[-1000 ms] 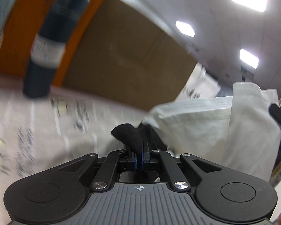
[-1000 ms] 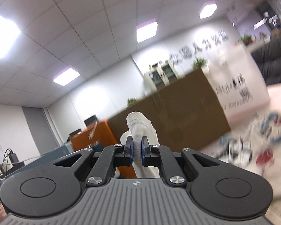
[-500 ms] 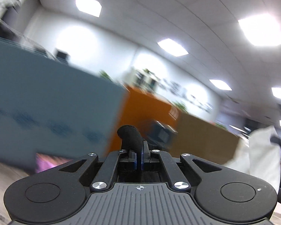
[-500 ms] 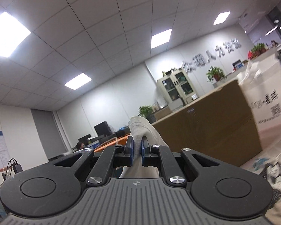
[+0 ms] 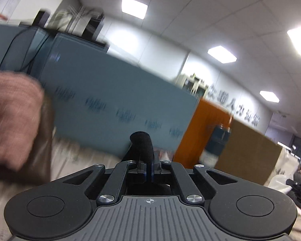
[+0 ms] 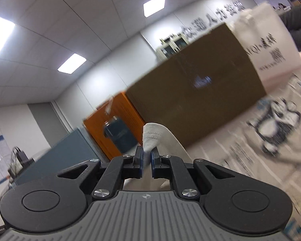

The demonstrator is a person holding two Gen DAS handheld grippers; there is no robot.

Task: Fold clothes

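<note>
Left gripper: jaws pressed together, pinching a black sock that rises toward 12 o'clock.
Right gripper: jaws nipping a white sock, cloth trailing toward 4 o'clock.
Left surroundings: blurred pink cloth at 9 o'clock; blue partition at 11; dark bottle at 2.
Right surroundings: brown box at 1 o'clock; printed table cover at 3.

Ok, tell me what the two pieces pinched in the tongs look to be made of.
Black piece in the left tongs: soft matte knit, probably cotton or fleece; fuzzy surface, no shine. White piece in the right tongs: off-white woven or knit cotton, likely; a stitched hem line shows near its edge.
</note>
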